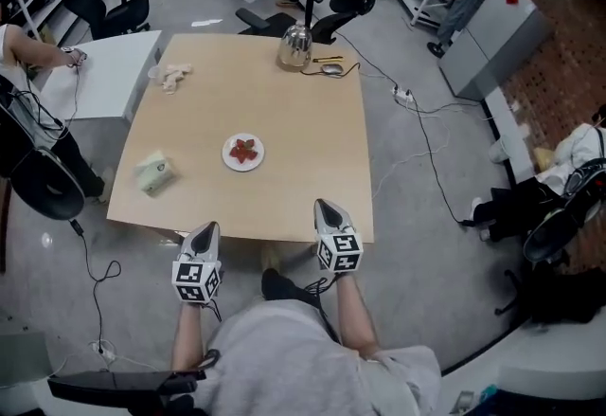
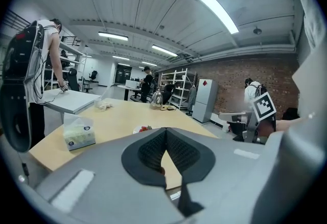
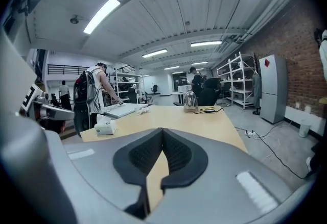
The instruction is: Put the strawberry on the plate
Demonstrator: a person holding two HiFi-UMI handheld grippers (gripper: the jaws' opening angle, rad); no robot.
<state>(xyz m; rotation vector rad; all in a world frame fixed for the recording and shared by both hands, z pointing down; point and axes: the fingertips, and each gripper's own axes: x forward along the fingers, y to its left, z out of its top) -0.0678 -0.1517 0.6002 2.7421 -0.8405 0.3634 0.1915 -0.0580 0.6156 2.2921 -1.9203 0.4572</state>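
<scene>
A red strawberry lies on a small white plate near the middle of the light wooden table. Both grippers hang at the table's near edge, well short of the plate. My left gripper is shut with nothing in it, and my right gripper is likewise shut and empty. In the left gripper view the shut left gripper sits just below the plate with the strawberry. The right gripper view shows its right gripper shut over bare tabletop; the plate is hidden there.
A tissue box sits at the table's left side, a crumpled white cloth at the far left corner. A metal kettle, a mouse and a cable lie at the far edge. A white side table and a person stand left.
</scene>
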